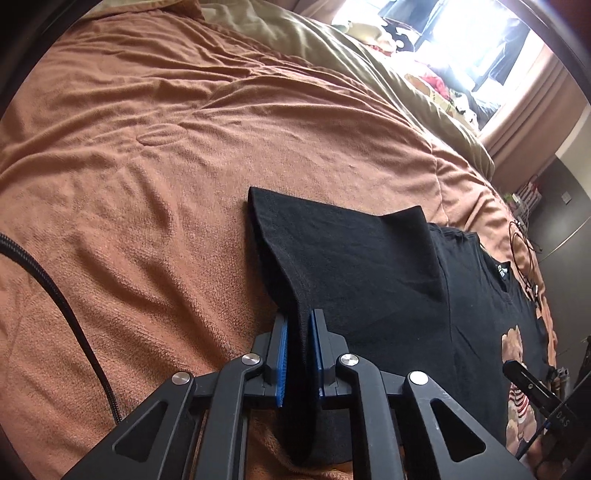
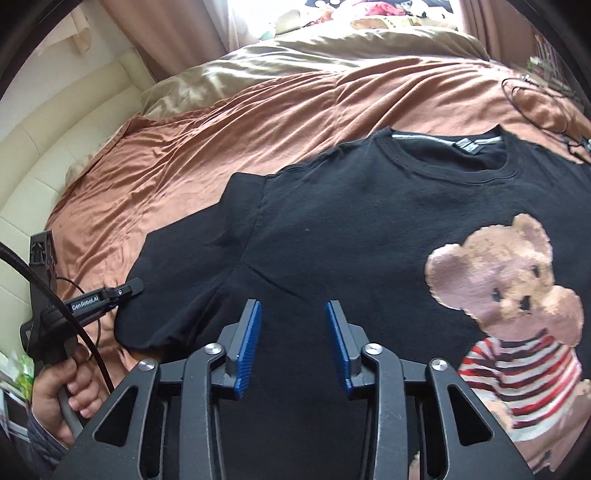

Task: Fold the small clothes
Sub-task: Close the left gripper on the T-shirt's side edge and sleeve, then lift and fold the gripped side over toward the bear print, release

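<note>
The bed (image 1: 129,166) carries all items and is covered by a rust-brown blanket (image 1: 110,221), creased but otherwise bare across its left part. A tan duvet (image 2: 295,55) is bunched along the far edge of the bed, below a bright window (image 1: 461,44) with brown curtains (image 2: 166,29). A cream padded headboard (image 2: 55,166) borders the bed on the left in the right wrist view.

A black braided cable (image 1: 55,295) crosses the blanket at the left edge of the left wrist view.

The left gripper (image 1: 298,354) has its blue-padded fingers (image 1: 282,358) clamped together on the hem of the sleeve (image 1: 332,258) of a black T-shirt (image 2: 351,229). In the right wrist view this gripper is seen at the sleeve's outer edge, held by a hand (image 2: 62,391) with a grey cuff.

The T-shirt lies flat, front up, on the near right part of the bed, collar (image 2: 450,158) toward the far edge. A bear print (image 2: 509,295) in a striped jumper covers its right chest.

The right gripper (image 2: 293,343) is over the shirt body just beside the armpit seam. Its fingers (image 2: 249,347) stand apart with cloth below them but not pinched; contact with the cloth cannot be told.

Thin black wires (image 2: 535,107) lie on the blanket near the far right corner, beyond the shirt's shoulder. Nothing lies on top of the shirt.
</note>
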The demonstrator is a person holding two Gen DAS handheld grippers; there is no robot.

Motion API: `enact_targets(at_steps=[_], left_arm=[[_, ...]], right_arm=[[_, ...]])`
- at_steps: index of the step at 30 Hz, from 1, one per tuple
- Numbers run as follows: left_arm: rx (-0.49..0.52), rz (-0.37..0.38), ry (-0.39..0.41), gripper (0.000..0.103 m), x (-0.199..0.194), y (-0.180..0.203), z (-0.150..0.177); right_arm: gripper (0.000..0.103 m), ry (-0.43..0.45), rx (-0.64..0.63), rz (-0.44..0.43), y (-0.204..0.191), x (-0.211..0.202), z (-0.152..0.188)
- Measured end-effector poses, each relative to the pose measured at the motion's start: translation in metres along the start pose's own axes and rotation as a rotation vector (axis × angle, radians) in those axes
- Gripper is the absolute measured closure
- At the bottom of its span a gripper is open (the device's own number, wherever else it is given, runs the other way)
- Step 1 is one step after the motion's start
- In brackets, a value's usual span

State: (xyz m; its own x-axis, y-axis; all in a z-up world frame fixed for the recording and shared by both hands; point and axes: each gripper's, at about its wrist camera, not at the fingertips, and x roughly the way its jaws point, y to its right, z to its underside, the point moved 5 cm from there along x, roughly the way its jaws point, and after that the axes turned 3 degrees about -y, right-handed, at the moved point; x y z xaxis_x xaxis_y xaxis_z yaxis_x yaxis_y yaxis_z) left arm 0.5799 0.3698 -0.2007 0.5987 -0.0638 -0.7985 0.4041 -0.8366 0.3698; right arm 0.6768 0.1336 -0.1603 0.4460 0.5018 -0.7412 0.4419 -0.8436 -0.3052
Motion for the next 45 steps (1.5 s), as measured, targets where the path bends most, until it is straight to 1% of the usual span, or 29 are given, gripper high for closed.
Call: enact_targets(at_steps=[3,5,9,11,12,15,17,19,24,27,28,30,31,32,34,36,40,42,45], left_arm=[[0.012,-0.003,0.020,0.094,-0.009,0.007,-0.006],[0.021,-0.008,0.028,0.094,-0.016,0.013,-0.012],[0.056,-0.022,0.052,0.094,-0.030,0.025,-0.026],[0.079,-0.023,0.068,0.094,-0.037,0.033,-0.033],[0.088,-0.021,0.076,0.094,-0.039,0.037,-0.036],[0.114,-0.006,0.093,0.094,-0.045,0.051,-0.043],[0.137,-0.001,0.095,0.095,-0.046,0.061,-0.047],[0.152,0.010,0.095,0.095,-0.048,0.069,-0.050],[0.174,0.045,0.093,0.095,-0.053,0.092,-0.050],[0.198,0.071,0.092,0.095,-0.058,0.109,-0.046],[0.209,0.078,0.091,0.095,-0.059,0.115,-0.045],[0.224,0.083,0.087,0.095,-0.060,0.125,-0.041],[0.230,0.087,0.083,0.095,-0.060,0.131,-0.040],[0.234,0.095,0.079,0.095,-0.060,0.137,-0.038],[0.241,0.116,0.073,0.095,-0.060,0.147,-0.034],[0.253,0.140,0.064,0.095,-0.060,0.159,-0.028],[0.304,0.161,0.031,0.095,-0.057,0.184,-0.014],[0.323,0.168,0.012,0.095,-0.053,0.197,-0.005],[0.337,0.192,-0.023,0.095,-0.044,0.211,0.007]], right_arm=[[0.075,0.012,0.067,-0.058,0.001,0.014,-0.008],[0.078,-0.005,0.127,-0.082,0.004,0.027,-0.014],[0.080,-0.022,0.215,-0.127,0.010,0.047,-0.022],[0.087,-0.044,0.250,-0.153,0.011,0.058,-0.023],[0.089,-0.055,0.274,-0.167,0.011,0.063,-0.023],[0.092,-0.093,0.304,-0.210,0.011,0.078,-0.022],[0.095,-0.109,0.327,-0.258,0.011,0.085,-0.023],[0.095,-0.141,0.343,-0.296,0.007,0.094,-0.024],[0.095,-0.195,0.355,-0.343,0.002,0.109,-0.023],[0.095,-0.234,0.343,-0.375,0.002,0.106,-0.031],[0.092,-0.233,0.340,-0.376,0.004,0.101,-0.034],[0.070,-0.213,0.340,-0.356,0.014,0.090,-0.036],[0.044,-0.191,0.349,-0.341,0.022,0.080,-0.037],[0.031,-0.167,0.362,-0.332,0.029,0.071,-0.037],[0.031,-0.116,0.371,-0.310,0.044,0.049,-0.038],[0.031,-0.099,0.370,-0.288,0.057,0.034,-0.039],[0.031,-0.043,0.391,-0.239,0.079,0.004,-0.030],[0.031,-0.026,0.404,-0.228,0.090,-0.009,-0.026],[0.031,-0.017,0.425,-0.215,0.105,-0.017,-0.021]])
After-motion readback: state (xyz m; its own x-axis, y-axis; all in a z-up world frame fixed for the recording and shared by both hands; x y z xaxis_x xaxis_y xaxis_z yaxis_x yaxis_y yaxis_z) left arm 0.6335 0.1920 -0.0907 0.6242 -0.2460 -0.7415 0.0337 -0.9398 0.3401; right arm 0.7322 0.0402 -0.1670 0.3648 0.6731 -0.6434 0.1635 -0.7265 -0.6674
